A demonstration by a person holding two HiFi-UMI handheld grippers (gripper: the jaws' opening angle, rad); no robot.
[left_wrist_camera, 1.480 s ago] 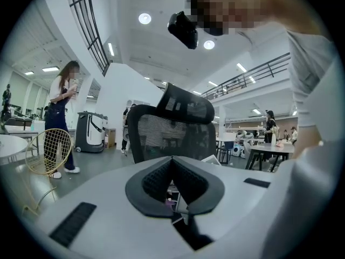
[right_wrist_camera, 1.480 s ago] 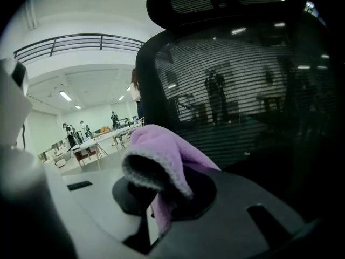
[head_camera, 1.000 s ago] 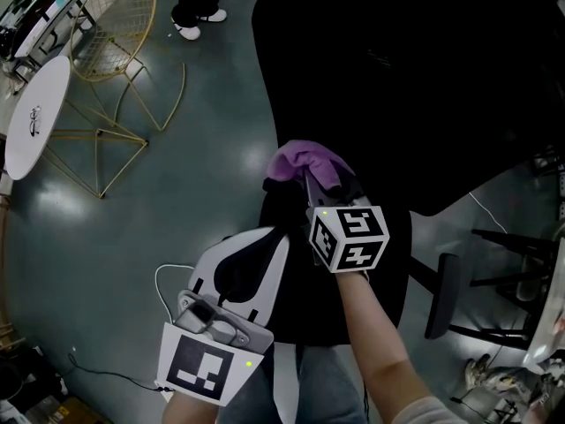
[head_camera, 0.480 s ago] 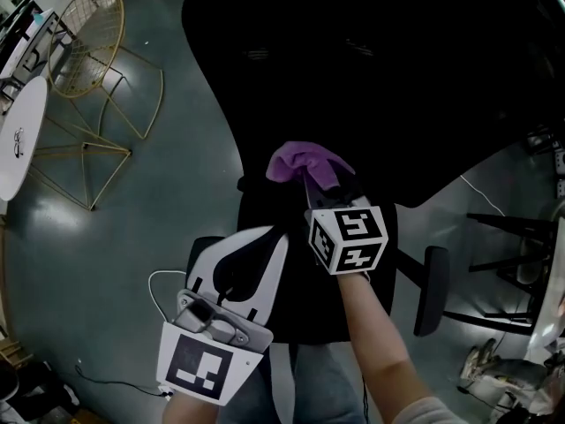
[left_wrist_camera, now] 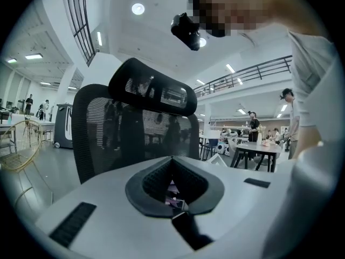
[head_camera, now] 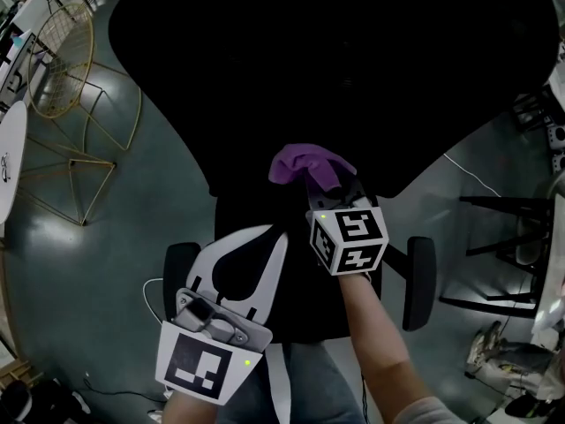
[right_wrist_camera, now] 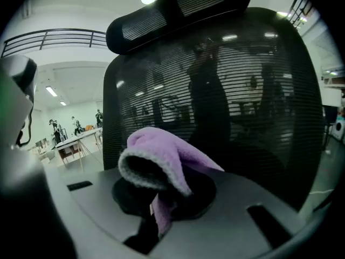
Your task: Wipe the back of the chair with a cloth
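- Jaws of my right gripper are pinched tight on the purple cloth; a folded wad sticks up past the tips.
- My left gripper has its jaws pressed together, gripping nothing I can make out. It hangs low beside the right one, away from the mesh.
- The cloth is up against the black mesh chair back, at its lower middle, well below the headrest. Touching or just off it, I can't tell.
- Progress: the cloth is gripped and at the back, so the fetch part is done. The mesh shows no wiped patch, so I judge most of the wiping is left: upper mesh, both sides, headrest.
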